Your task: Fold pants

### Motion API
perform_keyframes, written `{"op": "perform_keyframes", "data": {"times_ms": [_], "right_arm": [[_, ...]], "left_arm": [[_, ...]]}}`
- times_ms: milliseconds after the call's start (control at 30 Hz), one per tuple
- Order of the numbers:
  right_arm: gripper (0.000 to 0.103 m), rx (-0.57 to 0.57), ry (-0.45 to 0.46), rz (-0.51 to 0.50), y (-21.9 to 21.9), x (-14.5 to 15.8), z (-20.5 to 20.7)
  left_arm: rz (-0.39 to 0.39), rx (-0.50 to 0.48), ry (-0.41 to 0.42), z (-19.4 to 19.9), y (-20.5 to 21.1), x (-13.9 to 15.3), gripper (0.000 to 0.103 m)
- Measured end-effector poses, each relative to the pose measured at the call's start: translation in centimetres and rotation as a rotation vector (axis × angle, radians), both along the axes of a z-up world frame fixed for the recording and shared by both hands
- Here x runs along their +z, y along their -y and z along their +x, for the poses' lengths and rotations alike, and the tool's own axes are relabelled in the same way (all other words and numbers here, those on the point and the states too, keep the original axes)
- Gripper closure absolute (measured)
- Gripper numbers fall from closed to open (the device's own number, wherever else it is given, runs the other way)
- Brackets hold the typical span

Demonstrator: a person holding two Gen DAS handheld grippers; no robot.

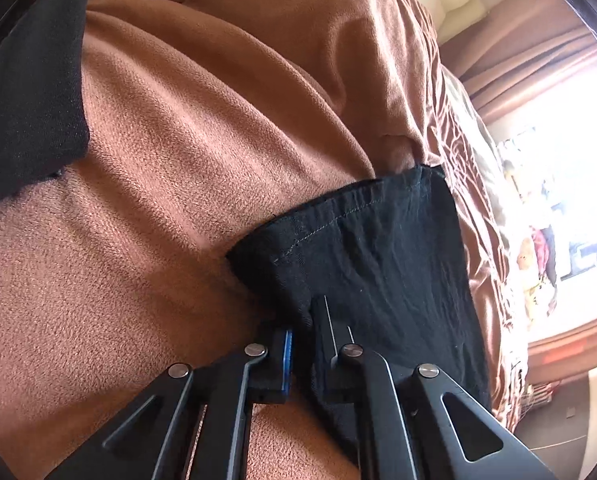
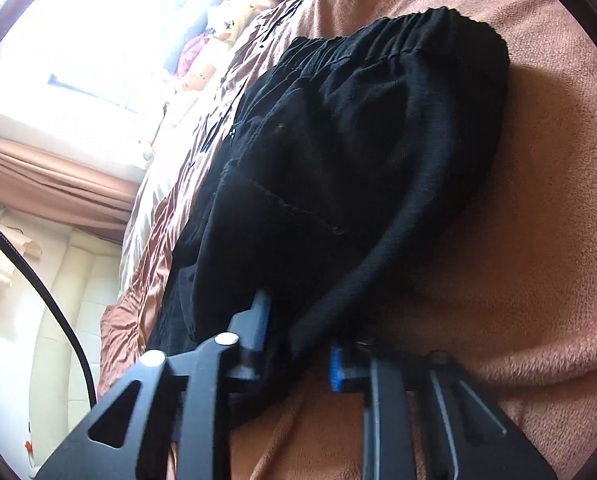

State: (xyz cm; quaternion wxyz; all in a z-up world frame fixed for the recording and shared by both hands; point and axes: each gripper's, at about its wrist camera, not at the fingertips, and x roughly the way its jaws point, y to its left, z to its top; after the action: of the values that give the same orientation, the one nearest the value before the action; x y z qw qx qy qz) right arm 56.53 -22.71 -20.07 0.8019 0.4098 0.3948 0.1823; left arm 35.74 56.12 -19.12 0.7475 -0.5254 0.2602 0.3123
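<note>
Black pants lie on a brown fleece blanket. In the left wrist view a hemmed leg end reaches toward the right, and my left gripper is shut on its near edge, black cloth pinched between the blue-padded fingers. In the right wrist view the waist part with its gathered elastic band lies further off, and a thick rolled edge curves down to my right gripper, which is shut on that black cloth. Another dark piece of the pants shows at the upper left of the left wrist view.
The brown blanket covers a bed, with a shiny rumpled brown bedspread along its edge. Beyond are curtains, a bright window, soft toys and a cream padded surface. A black cable crosses at the left.
</note>
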Motion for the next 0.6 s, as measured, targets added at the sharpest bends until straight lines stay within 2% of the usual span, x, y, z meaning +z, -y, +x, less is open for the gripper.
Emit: {"op": "perform_keyframes", "data": {"times_ms": [67, 133, 300, 600], "right_arm": [[0.099, -0.005, 0.015, 0.023, 0.2, 0.3, -0.5], [0.1, -0.005, 0.054, 0.002, 0.1, 1.5, -1.1], [0.102, -0.01, 0.136, 0.034, 0.0, 4.0, -3.2], [0.102, -0.006, 0.157, 0.025, 0.3, 5.0, -5.9]], "left_arm": [[0.04, -0.012, 0.001, 0.1, 0.3, 0.9, 0.096], [0.073, -0.023, 0.005, 0.1, 0.6, 1.9, 0.097], [0.087, -0.044, 0.079, -0.4, 0.5, 4.7, 0.098], [0.123, -0.08, 0.126, -2.0, 1.9, 9.2, 0.098]]}}
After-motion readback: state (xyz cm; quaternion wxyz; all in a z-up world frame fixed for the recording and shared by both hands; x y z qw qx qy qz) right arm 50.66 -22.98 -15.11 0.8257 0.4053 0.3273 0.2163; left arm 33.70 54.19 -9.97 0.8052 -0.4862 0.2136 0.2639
